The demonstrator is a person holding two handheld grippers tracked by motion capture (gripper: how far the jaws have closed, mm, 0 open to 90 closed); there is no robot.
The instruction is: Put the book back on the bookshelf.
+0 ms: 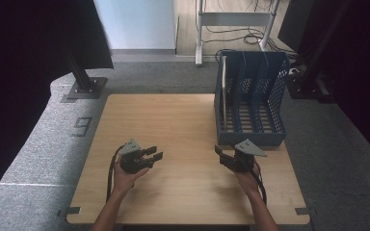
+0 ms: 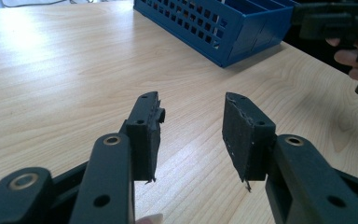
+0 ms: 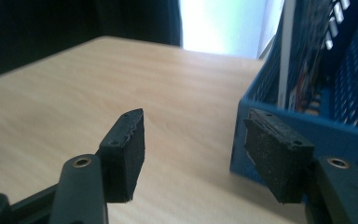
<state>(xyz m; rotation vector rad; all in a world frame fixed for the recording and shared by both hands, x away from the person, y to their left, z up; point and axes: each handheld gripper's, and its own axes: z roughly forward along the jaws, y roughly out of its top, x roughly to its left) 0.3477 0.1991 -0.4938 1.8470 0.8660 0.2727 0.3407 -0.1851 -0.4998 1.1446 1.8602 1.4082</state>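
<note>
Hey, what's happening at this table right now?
A person sits at a wooden table with a two-jaw gripper in each hand. Both the left gripper and the right gripper are open and hold nothing. The right one is close to the front of a blue file rack, which has a thin board upright in its leftmost slot.

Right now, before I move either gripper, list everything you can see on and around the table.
file rack: one, blue perforated plastic, back right of the table.
flat item: one, pale, upright in the rack's leftmost slot; what it is cannot be told.
table: one, light wood.
stand base: one, dark metal, on grey carpet beyond the table's left corner.
frame legs: white, on the floor behind, cables near them.
left gripper: black, front left, jaws apart, holding nothing.
right gripper: black, just before the rack's front wall, jaws apart, holding nothing.
</note>
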